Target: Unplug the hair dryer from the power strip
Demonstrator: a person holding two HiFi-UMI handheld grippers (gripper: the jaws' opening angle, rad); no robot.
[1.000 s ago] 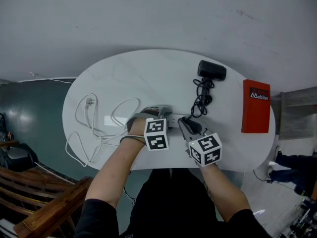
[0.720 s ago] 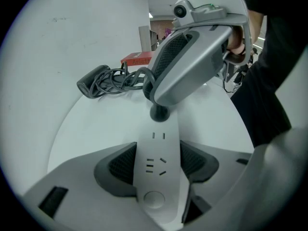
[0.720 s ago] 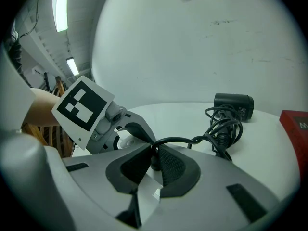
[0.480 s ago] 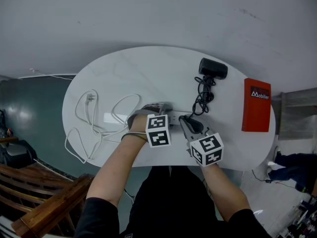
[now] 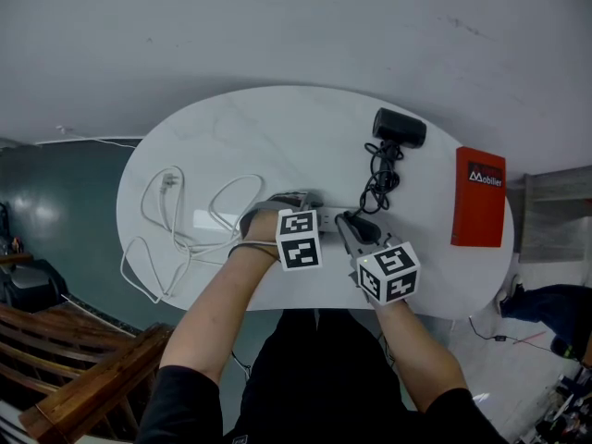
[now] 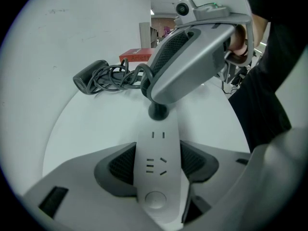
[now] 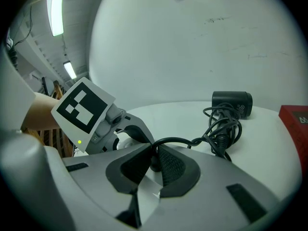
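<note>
A white power strip lies on the white oval table, and my left gripper is shut on it, one dark pad against each long side. The hair dryer's black plug sits in the strip's far socket. My right gripper is shut on that plug, tilted down over the strip. From the plug the black cable runs in a coil to the black hair dryer at the table's far right. In the head view both grippers are side by side at the near middle.
A red box lies at the table's right end. The strip's loose white cord loops over the left half of the table. A wall stands behind the table; dark floor and a wooden bench are at the lower left.
</note>
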